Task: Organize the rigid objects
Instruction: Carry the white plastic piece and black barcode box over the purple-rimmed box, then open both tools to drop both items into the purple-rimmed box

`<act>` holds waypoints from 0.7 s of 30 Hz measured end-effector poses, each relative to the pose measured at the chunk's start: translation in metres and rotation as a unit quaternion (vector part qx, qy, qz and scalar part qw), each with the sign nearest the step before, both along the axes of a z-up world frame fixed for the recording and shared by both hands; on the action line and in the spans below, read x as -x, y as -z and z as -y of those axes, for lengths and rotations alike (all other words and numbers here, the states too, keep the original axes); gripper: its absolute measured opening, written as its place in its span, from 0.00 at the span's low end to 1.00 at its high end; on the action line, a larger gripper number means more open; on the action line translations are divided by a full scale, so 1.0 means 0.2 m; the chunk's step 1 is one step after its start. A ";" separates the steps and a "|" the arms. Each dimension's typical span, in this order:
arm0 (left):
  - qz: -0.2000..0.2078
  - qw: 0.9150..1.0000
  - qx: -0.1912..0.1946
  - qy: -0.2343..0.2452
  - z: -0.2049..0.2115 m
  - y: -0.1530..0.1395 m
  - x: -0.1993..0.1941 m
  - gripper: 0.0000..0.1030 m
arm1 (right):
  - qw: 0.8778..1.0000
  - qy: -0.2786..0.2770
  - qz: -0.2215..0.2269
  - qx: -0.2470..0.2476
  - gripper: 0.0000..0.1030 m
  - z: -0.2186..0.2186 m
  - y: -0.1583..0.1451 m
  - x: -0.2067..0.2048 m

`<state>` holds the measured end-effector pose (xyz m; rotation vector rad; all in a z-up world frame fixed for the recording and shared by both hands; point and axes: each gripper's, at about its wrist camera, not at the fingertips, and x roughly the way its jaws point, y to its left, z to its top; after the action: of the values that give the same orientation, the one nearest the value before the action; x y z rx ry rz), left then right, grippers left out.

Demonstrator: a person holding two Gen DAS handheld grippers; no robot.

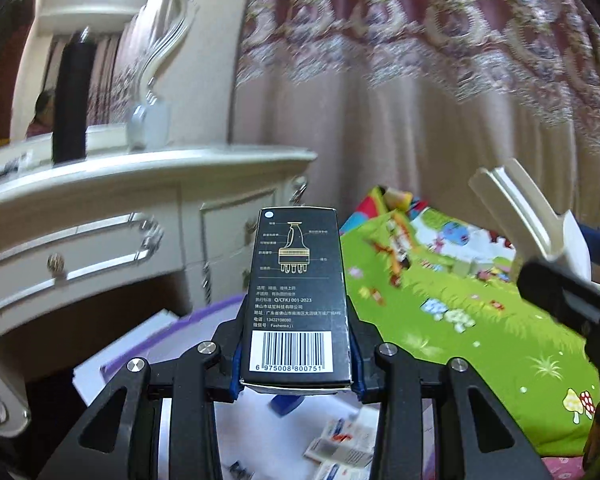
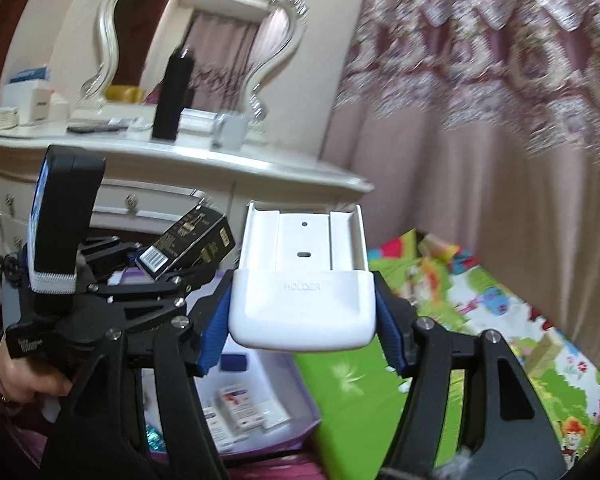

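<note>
1. Open box with purple walls (image 2: 300,384) sits low, below both grippers, beside the green play mat (image 2: 364,408). Its white floor holds several small white cartons with red and blue print (image 2: 236,404) and 1 small blue item (image 2: 233,362); exact count cannot be told, the grippers cover part of it.
2. Left wrist view shows the same box (image 1: 204,312) under the left gripper, with small cartons (image 1: 340,440) scattered on its floor and a blue piece (image 1: 286,402) just under the held carton.
3. Left gripper (image 1: 296,354): blue pads clamp the sides of a black carton (image 1: 296,292) near its barcode end. The carton lies along the fingers, printed diagram face up, far end toward the white dresser (image 1: 100,200).
4. Right gripper (image 2: 302,330): blue pads pinch the lower, rounded part of a white plastic holder (image 2: 302,304) marked HOLDER. The holder's slotted back plate stands up above the pads, face toward the camera.
5. Both items are held in the air above the box, not resting on anything.
6. From the right wrist view, the left gripper (image 2: 172,276) is to the left and close by, tilted, its black carton (image 2: 192,240) angled upward. A hand (image 2: 24,376) grips its handle; a bracelet shows at the wrist.
7. Both grippers point slightly downward, toward the dresser and the pink curtain (image 2: 480,140).
8. On the dresser top: a black bottle (image 2: 172,92), small white boxes, an ornate mirror (image 2: 196,20).
</note>
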<state>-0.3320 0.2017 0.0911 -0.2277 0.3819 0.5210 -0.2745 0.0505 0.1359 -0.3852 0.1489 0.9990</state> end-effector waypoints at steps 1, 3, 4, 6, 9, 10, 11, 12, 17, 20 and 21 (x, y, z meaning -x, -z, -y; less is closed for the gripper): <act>-0.008 1.000 0.009 -0.007 -0.03 0.02 0.00 0.39 | 1.000 -0.006 -0.008 0.008 0.65 -0.03 0.02 -0.01; -0.023 0.999 0.024 -0.017 -0.07 0.07 0.00 0.39 | 0.999 -0.018 -0.025 0.030 0.65 -0.09 0.07 -0.02; -0.033 0.999 0.032 -0.020 -0.10 0.09 -0.01 0.39 | 0.998 -0.025 -0.035 0.039 0.65 -0.12 0.10 -0.03; -0.050 0.997 0.050 -0.027 -0.14 0.14 -0.02 0.39 | 0.996 -0.038 -0.056 0.061 0.65 -0.18 0.15 -0.05; -0.071 0.994 0.079 -0.035 -0.19 0.22 -0.03 0.39 | 0.992 -0.051 -0.083 0.085 0.65 -0.25 0.24 -0.07; -0.078 0.993 0.084 -0.037 -0.20 0.24 -0.03 0.39 | 0.989 -0.057 -0.093 0.097 0.65 -0.27 0.28 -0.08; -0.085 0.992 0.087 -0.040 -0.21 0.26 -0.04 0.39 | 0.988 -0.060 -0.099 0.105 0.65 -0.29 0.31 -0.08; -0.092 0.991 0.090 -0.043 -0.22 0.28 -0.04 0.39 | 0.986 -0.064 -0.103 0.112 0.65 -0.31 0.33 -0.08; -0.122 0.985 0.110 -0.059 -0.26 0.36 -0.04 0.39 | 0.979 -0.090 -0.110 0.145 0.65 -0.38 0.44 -0.04; -0.139 0.982 0.107 -0.070 -0.27 0.37 -0.06 0.39 | 0.978 -0.095 -0.112 0.150 0.65 -0.39 0.47 -0.04; -0.150 0.980 0.106 -0.075 -0.27 0.38 -0.07 0.40 | 0.977 -0.096 -0.116 0.150 0.65 -0.40 0.48 -0.04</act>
<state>-0.3184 0.2564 0.0146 -0.3882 0.7203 0.6669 -0.2656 0.1301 0.0400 -0.5657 0.4859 1.2162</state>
